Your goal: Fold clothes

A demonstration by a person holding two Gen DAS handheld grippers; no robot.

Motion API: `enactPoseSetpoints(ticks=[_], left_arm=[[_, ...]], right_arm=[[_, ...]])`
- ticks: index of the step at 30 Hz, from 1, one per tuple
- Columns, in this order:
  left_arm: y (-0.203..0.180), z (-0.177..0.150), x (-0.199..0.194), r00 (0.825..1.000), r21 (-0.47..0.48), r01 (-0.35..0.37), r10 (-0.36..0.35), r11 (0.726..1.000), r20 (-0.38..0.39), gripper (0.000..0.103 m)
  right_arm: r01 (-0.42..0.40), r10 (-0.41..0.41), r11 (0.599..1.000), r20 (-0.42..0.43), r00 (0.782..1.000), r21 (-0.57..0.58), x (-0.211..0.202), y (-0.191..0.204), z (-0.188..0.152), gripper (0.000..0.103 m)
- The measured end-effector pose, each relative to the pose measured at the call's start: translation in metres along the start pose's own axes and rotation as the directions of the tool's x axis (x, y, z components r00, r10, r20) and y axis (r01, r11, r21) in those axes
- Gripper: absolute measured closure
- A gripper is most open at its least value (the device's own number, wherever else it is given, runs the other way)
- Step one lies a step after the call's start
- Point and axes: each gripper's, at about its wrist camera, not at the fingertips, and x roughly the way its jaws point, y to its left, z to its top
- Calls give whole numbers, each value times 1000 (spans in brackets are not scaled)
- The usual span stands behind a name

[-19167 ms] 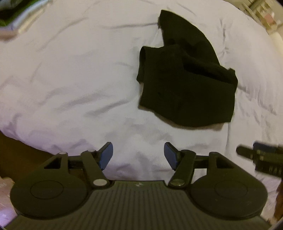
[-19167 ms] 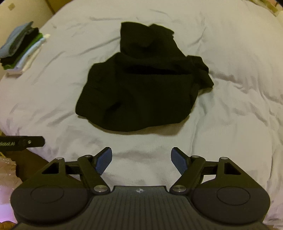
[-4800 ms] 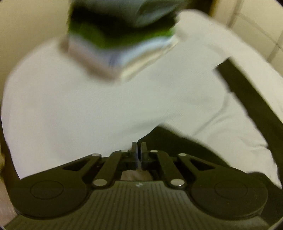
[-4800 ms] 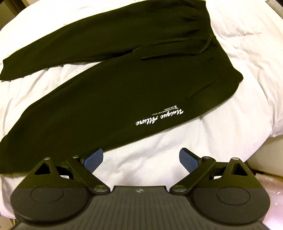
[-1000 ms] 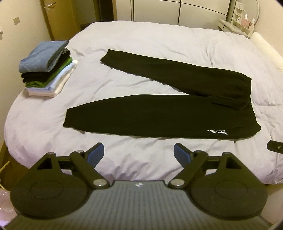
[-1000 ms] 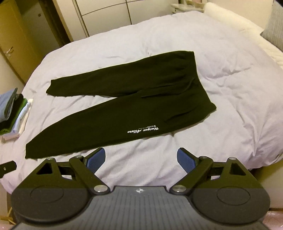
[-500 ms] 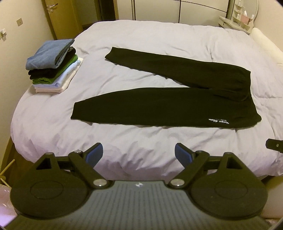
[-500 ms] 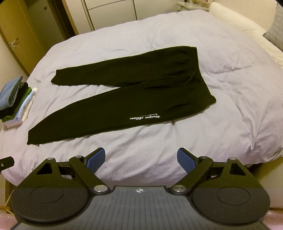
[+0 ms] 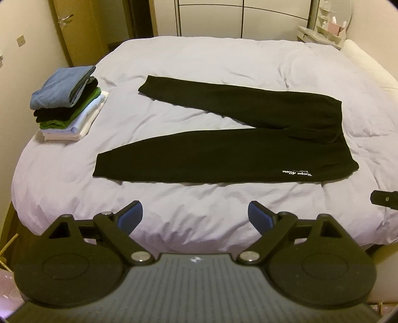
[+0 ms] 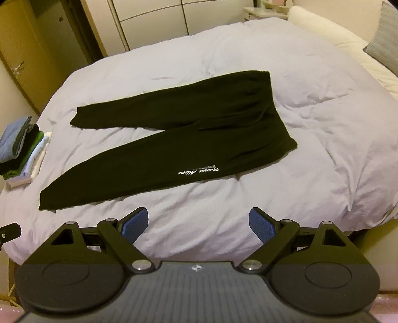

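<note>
Black trousers (image 9: 223, 149) (image 10: 174, 139) with white script lettering lie spread flat on the bed, legs splayed leftward in a V, waistband at the right. My left gripper (image 9: 195, 215) hangs over the bed's near edge, short of the trousers; its jaws are opening, with nothing between the blue pads. My right gripper (image 10: 198, 221) is open and empty too, also back from the cloth. A tip of the right gripper (image 9: 384, 198) shows at the left wrist view's right edge, and a tip of the left gripper (image 10: 8, 231) at the right wrist view's left edge.
A stack of folded clothes (image 9: 66, 99) (image 10: 21, 151) sits at the bed's left edge. The white duvet (image 9: 223, 62) (image 10: 323, 124) covers the bed. Wardrobe doors (image 9: 248, 17) stand behind, a small shelf (image 9: 323, 32) at the back right, a grey pillow (image 10: 385, 34) far right.
Both grippers have drawn back slightly from the bed, so the trousers look smaller and more of the room shows. The left jaws have widened a little.
</note>
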Motion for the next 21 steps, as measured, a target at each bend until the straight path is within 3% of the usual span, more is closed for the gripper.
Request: enactPoseSetpoints(ticks=[11, 21], left_arm=[[-15, 4, 8, 1000, 9, -2, 2, 1000, -7, 11], [-38, 39, 46, 999, 44, 38, -37, 998, -20, 10]], right_arm=[[-5, 5, 1000, 5, 1000, 9, 5, -15, 11, 13], [-4, 4, 999, -5, 1000, 47, 35, -37, 41, 13]])
